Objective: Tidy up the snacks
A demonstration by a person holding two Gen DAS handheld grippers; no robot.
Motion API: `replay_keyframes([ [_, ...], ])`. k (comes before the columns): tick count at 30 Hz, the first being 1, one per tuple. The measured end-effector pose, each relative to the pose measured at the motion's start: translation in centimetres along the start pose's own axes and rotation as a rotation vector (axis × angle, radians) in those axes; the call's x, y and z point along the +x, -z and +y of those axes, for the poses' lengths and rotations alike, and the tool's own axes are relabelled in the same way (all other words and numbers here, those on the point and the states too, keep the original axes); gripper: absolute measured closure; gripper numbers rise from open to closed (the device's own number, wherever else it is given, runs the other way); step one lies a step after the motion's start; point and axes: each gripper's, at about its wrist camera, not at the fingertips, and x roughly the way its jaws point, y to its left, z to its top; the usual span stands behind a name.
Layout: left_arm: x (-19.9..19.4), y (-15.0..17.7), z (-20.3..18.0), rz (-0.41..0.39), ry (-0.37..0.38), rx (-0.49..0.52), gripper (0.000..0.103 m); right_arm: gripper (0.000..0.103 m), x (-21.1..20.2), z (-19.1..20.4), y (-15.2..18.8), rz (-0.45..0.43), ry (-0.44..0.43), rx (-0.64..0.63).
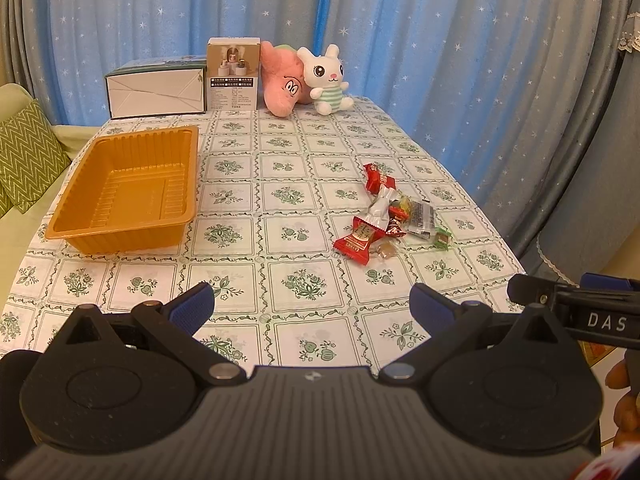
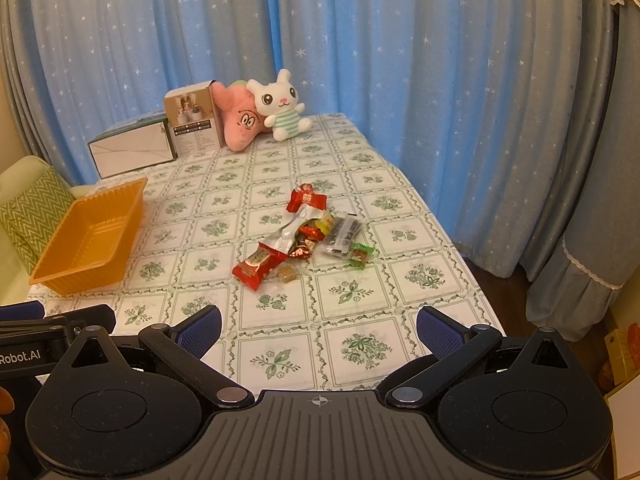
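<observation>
Nearest to us, our left gripper (image 1: 312, 306) hangs above the near edge of the table with its 2 blue-padded fingers (image 1: 192, 308) spread wide and nothing between them. Our right gripper (image 2: 318, 330) sits just beside it in the same state, fingers (image 2: 438, 334) apart and holding nothing. Both are well short of anything we need to move.

A little farther out on the patterned tablecloth (image 1: 304, 280), to the right of centre, lies the pile of snacks (image 1: 390, 218): a red packet (image 2: 256, 266) at the near end, a small brown candy (image 2: 286, 274) touching it, a silver wrapper (image 2: 290, 232), a dark clear-wrapped bar (image 2: 340, 234), a green-wrapped sweet (image 2: 362, 256), and another red packet (image 2: 306, 200) at the far end. They overlap one another in 1 loose heap, so we cannot give an exact count.

Across the table to the left, well apart from the pile, stands the orange tray (image 1: 124, 228), and we see nothing inside it.

By our reading the sorting has not begun: 0 snacks are in the tray and every piece still has to be carried over.

At the far edge, against the starred blue curtain (image 2: 360, 40), stand a white carton (image 1: 154, 94), a small product box (image 1: 232, 74), a pink plush (image 1: 280, 84) and a white rabbit plush (image 1: 326, 78), which we take to be bystanders.
</observation>
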Motion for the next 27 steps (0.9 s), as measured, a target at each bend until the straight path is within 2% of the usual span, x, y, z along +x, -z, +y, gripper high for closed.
replay_keyframes([
  [6, 0.2, 0.0, -0.1, 0.003, 0.003, -0.003, 0.000, 0.000, 0.1, -0.1, 0.1, -0.005, -0.001, 0.003],
  [11, 1.6, -0.2, 0.2, 0.009, 0.011, -0.015, 0.000, 0.000, 1.1, -1.0, -0.1, -0.043, 0.001, 0.033],
  [17, 5.3, -1.3, 1.4, 0.035, 0.033, 0.001, 0.000, 0.000, 3.5, -2.7, -1.5, -0.060, 0.005, 0.029],
  [27, 13.4, -3.3, 0.7, 0.097, 0.086, 0.101, 0.000, 0.000, 7.9, -6.0, -4.0, -0.066, -0.006, 0.030],
])
